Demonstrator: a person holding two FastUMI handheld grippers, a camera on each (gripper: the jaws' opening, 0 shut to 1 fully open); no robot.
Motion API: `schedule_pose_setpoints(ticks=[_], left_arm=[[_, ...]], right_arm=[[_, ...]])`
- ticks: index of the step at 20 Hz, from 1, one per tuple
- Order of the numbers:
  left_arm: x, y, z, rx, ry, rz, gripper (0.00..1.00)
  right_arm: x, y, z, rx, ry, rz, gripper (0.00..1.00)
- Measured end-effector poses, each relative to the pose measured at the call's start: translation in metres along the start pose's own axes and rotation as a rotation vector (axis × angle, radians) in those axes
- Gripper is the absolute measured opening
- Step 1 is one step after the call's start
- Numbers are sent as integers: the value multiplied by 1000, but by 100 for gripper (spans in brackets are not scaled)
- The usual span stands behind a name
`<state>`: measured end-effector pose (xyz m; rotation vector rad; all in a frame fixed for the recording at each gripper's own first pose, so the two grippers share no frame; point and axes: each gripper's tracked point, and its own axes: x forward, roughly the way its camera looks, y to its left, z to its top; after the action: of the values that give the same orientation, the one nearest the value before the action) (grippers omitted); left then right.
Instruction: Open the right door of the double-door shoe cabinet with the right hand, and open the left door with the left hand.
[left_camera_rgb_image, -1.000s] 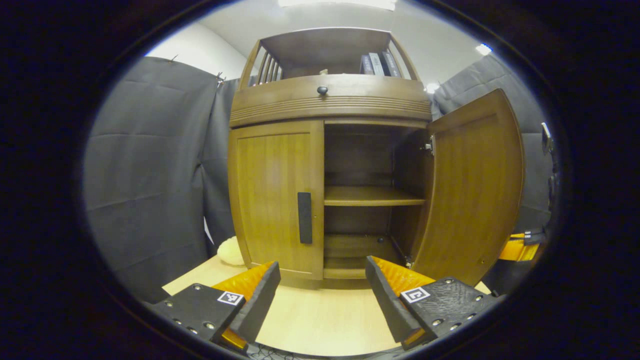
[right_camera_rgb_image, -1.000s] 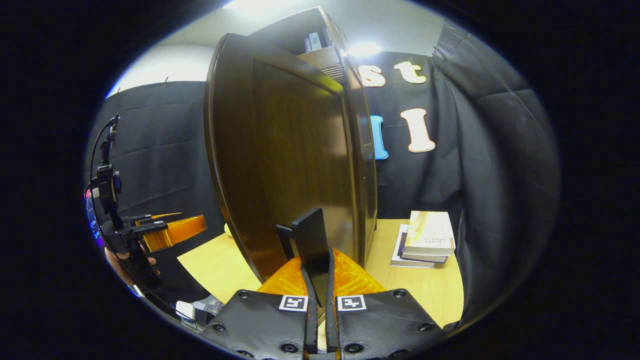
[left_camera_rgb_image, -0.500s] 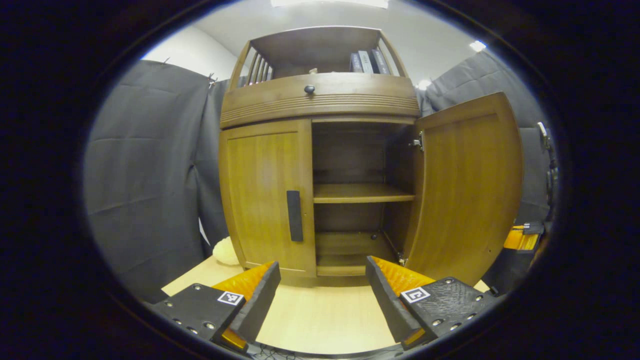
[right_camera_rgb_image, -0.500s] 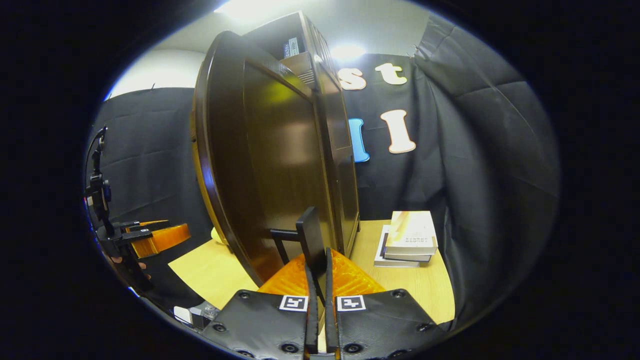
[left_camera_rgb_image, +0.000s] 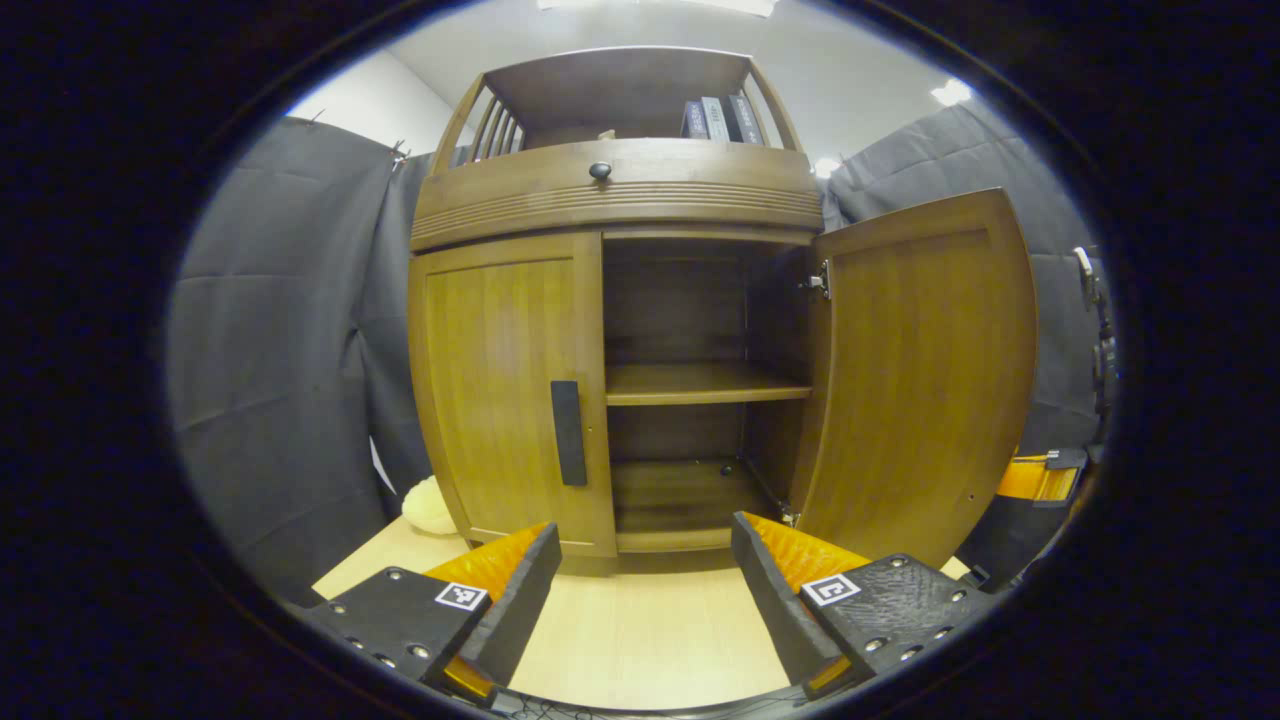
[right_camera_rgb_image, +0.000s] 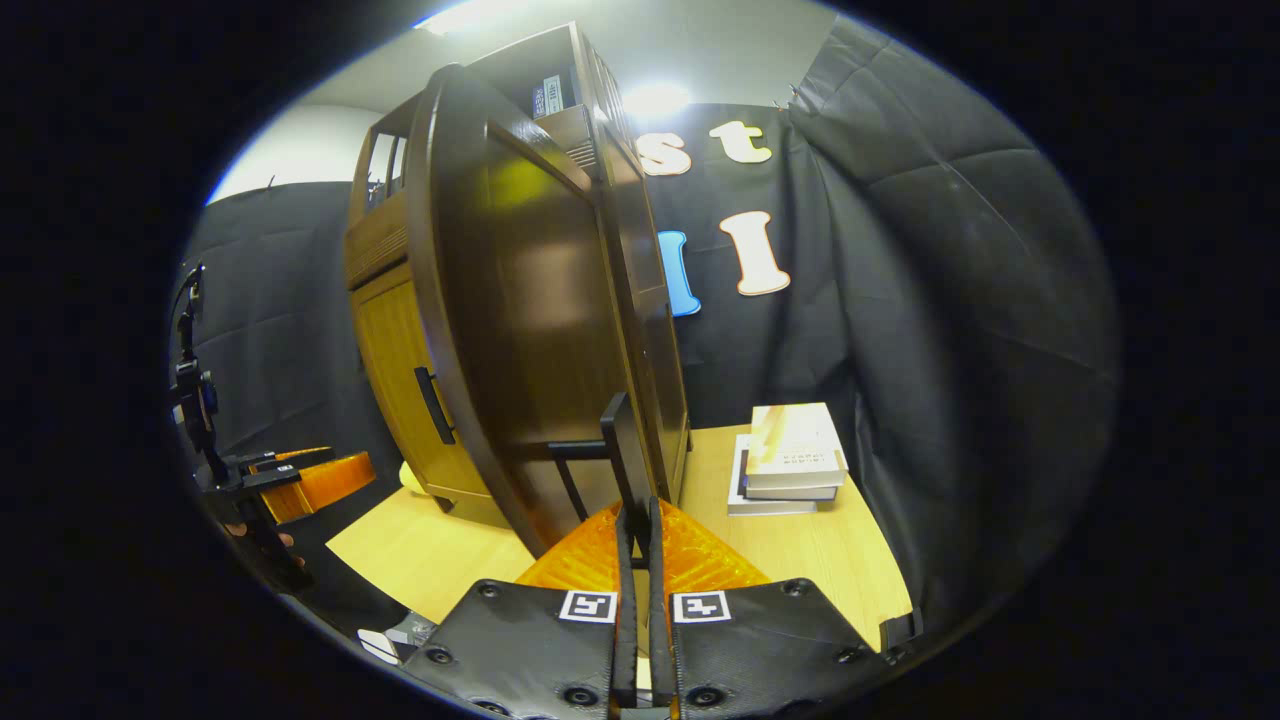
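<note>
While my left gripper hangs released before the shut left door, the right door has swung wider. From the right gripper view, my right gripper stays clenched on its handle; left door next.

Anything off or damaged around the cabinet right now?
Nothing stands out. The right door is swung open with the right gripper shut on its handle; the left door is closed, with the left gripper open in front. Shelves look level, and the books are stacked neatly.
</note>
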<state>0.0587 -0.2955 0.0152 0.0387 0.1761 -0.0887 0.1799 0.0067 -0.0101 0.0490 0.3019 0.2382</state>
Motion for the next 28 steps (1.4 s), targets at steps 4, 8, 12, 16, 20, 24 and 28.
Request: schedule_pose_setpoints(ticks=[4,8,12,16,20,24,28], left_arm=[[10,23,3,-37,3,-35,100],[19,58,4,-52,-12,-51,100],[28,107,11,-42,-66,-24,100],[31,139,10,-43,-77,-77,100],[34,162,9,-61,-80,-144,100],[46,169,19,-71,-90,-173,100],[72,159,29,-33,-93,-179,100]], right_arm=[[-27,-2,-3,30,5,-116,5],[-62,11,-22,50,32,-229,2],[-75,45,-25,2,24,-285,2],[-63,96,1,-51,-64,-285,10],[-37,141,7,-49,-97,-224,43],[-17,169,9,-96,-124,-204,98],[11,182,18,-149,-138,-188,96]])
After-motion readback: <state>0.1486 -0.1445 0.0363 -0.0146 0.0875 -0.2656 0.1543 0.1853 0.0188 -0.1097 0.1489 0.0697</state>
